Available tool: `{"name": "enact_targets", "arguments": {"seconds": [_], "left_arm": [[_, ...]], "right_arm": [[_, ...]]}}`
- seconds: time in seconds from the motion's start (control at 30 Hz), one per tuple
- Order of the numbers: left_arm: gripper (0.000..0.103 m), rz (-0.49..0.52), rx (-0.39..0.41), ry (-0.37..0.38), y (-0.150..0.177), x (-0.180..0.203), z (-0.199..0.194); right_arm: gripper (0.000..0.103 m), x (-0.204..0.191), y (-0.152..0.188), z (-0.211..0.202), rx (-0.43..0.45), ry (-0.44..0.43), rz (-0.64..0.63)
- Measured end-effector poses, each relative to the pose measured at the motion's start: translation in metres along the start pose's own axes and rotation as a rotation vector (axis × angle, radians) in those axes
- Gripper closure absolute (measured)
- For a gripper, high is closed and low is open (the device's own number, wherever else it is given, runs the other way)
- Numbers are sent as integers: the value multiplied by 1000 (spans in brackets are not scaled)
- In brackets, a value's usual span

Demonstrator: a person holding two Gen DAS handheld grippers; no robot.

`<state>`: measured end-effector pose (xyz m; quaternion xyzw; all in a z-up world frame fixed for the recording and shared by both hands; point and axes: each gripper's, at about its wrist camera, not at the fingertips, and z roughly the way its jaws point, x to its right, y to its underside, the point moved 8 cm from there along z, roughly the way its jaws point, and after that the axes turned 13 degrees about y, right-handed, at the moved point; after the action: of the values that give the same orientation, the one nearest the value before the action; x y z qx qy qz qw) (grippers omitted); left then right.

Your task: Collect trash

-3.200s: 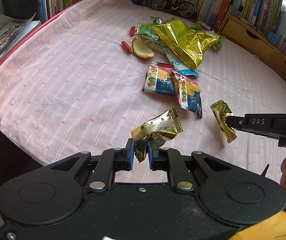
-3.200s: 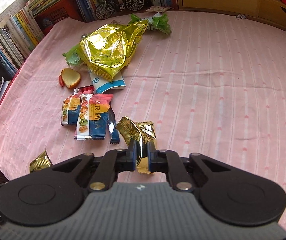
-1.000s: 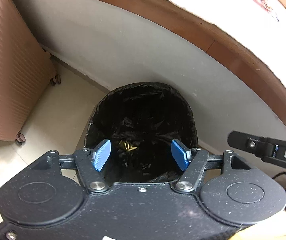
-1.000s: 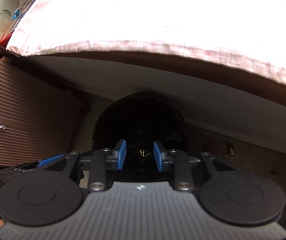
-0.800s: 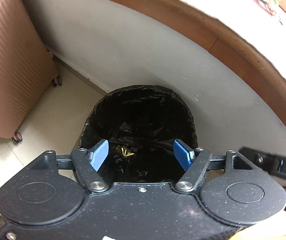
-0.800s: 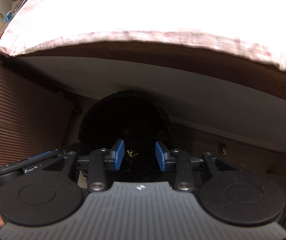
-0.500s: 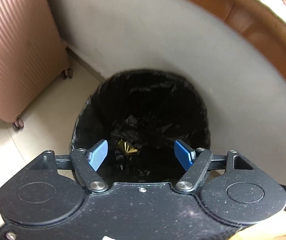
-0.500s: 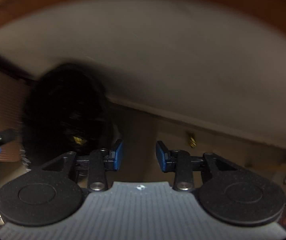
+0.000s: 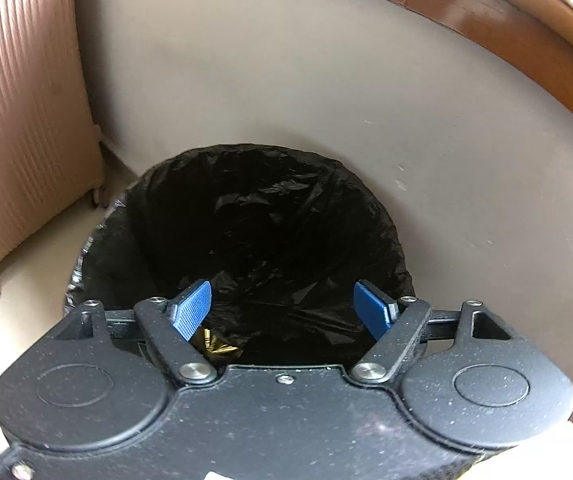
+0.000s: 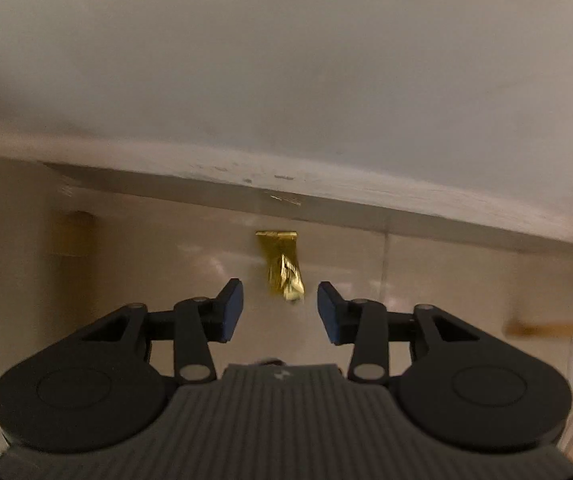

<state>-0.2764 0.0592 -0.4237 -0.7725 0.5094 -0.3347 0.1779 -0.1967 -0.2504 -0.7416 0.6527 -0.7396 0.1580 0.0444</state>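
The right gripper (image 10: 279, 307), blue pads just parting, empty, hangs near a crinkled gold foil wrapper (image 10: 282, 266), seemingly on glossy floor.

Two gold wrappers are showing: one (image 9: 216, 346) is lying inside the bin, one (image 10: 284, 266) is lying on the floor (image 10: 146, 264). One bin (image 9: 246, 216) with a black liner is standing there. One ribbed pink suitcase (image 9: 18, 120) is standing beside it.
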Motion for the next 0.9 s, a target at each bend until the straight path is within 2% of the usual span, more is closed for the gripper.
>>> {"name": "enact_targets", "arguments": {"seconds": [0.03, 0.17, 0.23, 0.27, 0.3, 0.37, 0.43, 0.53, 0.6, 0.77, 0.9], "left_arm": [[26, 3, 1, 13, 4, 1, 2], [26, 14, 24, 18, 15, 2, 7], [26, -1, 23, 29, 18, 3, 8], [26, -11, 18, 35, 19, 2, 11], [26, -14, 19, 37, 20, 3, 9], [26, -5, 25, 31, 20, 4, 8], [26, 2, 32, 13, 18, 6, 6], [27, 6, 6, -14, 11, 12, -2], [28, 2, -24, -28, 4, 16, -11], [28, -39, -85, -61, -29, 27, -41], [28, -60, -125, -89, -55, 33, -70]], "right_arm": [[36, -2, 0, 17, 7, 3, 2], [35, -15, -1, 66, 13, -6, 29], [41, -21, 0, 78, 5, -14, 17], [74, -25, 2, 84, -12, -18, 9], [75, -25, 2, 85, -2, -20, 25], [86, -26, 2, 84, -16, -22, 38], [86, -25, 4, 69, -1, -21, 24], [86, -20, 9, 11, 70, -32, -53], [86, -7, 11, -49, 122, -55, -85], [86, 24, 6, -213, 206, -188, -109], [86, 25, -1, -325, 235, -331, -165]]}}
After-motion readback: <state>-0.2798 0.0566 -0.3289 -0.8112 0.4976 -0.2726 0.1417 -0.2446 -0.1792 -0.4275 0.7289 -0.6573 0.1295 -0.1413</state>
